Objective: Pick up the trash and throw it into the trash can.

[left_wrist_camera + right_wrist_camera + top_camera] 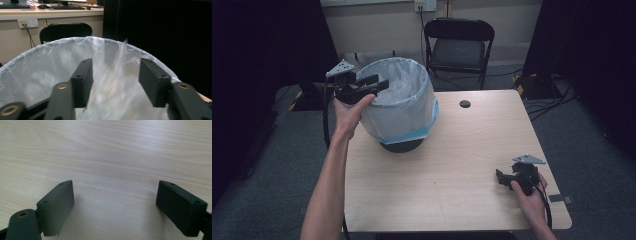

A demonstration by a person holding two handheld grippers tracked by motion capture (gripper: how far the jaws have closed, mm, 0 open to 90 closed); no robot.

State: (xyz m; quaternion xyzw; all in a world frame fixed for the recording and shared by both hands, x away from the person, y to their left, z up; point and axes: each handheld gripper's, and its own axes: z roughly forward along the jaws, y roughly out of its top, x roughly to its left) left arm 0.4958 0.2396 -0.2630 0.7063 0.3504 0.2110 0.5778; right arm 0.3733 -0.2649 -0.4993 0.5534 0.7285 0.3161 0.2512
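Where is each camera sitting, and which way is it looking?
High view: above the person's side, looking forward and down on the table; both forearms, the left tool at the bin rim and the right tool show.
Left gripper view: rides the left tool, looking into the bin liner; its two jaws stand apart.
Right gripper view: rides the right tool, looking down at bare tabletop; its jaws stand wide apart.
Shared: high and left gripper views both show the bin and the black chair.
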